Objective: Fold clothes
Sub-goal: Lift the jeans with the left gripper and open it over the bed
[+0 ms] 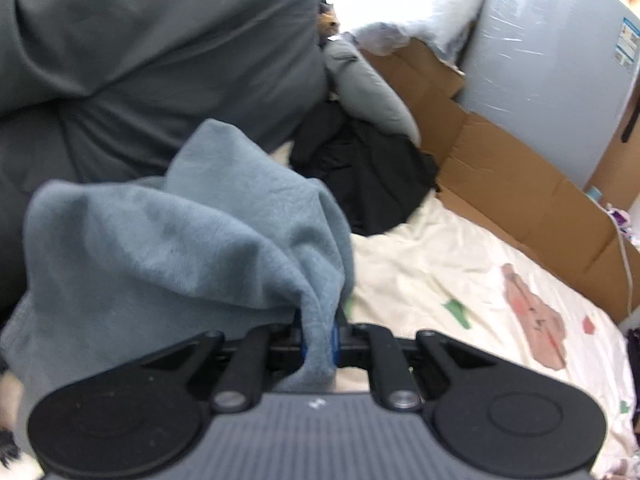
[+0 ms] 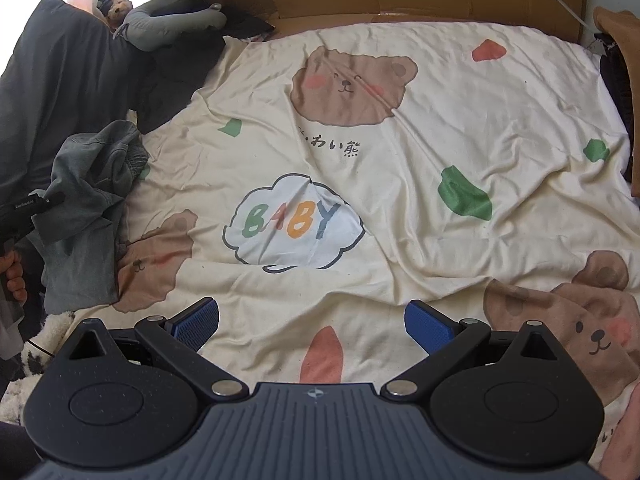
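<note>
Two grippers in view. Right gripper stands with jaws wide apart and empty above a broad clear stretch of cream bedsheet, wrinkled cotton printed with bears, green patches and a cloud lettered "BABY". Left gripper is clamped on a fold of the blue-grey garment, soft fleecy knit, bunched at the sheet's left edge. Beyond it: black clothing, a dark grey duvet, and cardboard along the far edge.
</note>
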A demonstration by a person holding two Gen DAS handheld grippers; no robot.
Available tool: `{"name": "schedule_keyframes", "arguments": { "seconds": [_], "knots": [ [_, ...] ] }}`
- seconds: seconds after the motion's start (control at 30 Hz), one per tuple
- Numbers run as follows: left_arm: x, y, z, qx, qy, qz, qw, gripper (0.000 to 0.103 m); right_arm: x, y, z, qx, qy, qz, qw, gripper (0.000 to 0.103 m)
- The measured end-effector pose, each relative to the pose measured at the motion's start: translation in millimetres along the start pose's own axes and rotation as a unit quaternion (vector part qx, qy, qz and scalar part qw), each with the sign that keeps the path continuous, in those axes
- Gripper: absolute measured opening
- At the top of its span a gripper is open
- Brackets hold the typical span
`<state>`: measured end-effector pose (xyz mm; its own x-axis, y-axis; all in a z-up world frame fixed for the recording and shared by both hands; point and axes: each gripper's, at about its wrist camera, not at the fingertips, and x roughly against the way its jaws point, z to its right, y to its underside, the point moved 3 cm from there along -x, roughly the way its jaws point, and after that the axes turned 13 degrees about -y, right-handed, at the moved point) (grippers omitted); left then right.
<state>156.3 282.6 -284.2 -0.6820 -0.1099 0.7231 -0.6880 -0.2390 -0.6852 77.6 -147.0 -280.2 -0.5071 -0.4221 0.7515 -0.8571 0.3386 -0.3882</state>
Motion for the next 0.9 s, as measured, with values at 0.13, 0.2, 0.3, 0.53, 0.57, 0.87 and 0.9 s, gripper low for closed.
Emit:
{"name": "schedule_keyframes", "arguments": {
  "seconds": [0.13, 0.2, 0.3, 0.53, 0.57, 0.87, 0.9],
  "knots": [
    [10, 3, 31, -0.031, 0.027, 0.006, 0.9991, 0.011, 0, 0, 1, -0.004, -0.001, 0.000, 1.000, 0.102],
    [15, 7, 45, -0.042, 0.042, 0.005, 0.9982, 0.011, 0, 0, 1, -0.005, 0.000, 0.001, 1.000, 0.102],
    [22, 15, 66, -0.048, 0.065, -0.001, 0.9967, 0.011, 0, 0, 3, -0.008, 0.001, 0.002, 1.000, 0.102],
    [35, 37, 111, -0.069, 0.110, -0.009, 0.9914, 0.011, 2, -3, 8, -0.015, 0.000, 0.011, 1.000, 0.102],
    [37, 41, 118, -0.074, 0.118, -0.012, 0.9902, 0.011, 2, -3, 9, -0.017, -0.001, 0.013, 1.000, 0.102],
    [48, 69, 173, -0.097, 0.194, -0.036, 0.9755, 0.011, 7, -6, 14, -0.030, -0.006, 0.027, 0.999, 0.102],
    [49, 71, 179, -0.099, 0.202, -0.037, 0.9736, 0.011, 7, -6, 15, -0.032, -0.005, 0.029, 0.999, 0.102]
  ]
}}
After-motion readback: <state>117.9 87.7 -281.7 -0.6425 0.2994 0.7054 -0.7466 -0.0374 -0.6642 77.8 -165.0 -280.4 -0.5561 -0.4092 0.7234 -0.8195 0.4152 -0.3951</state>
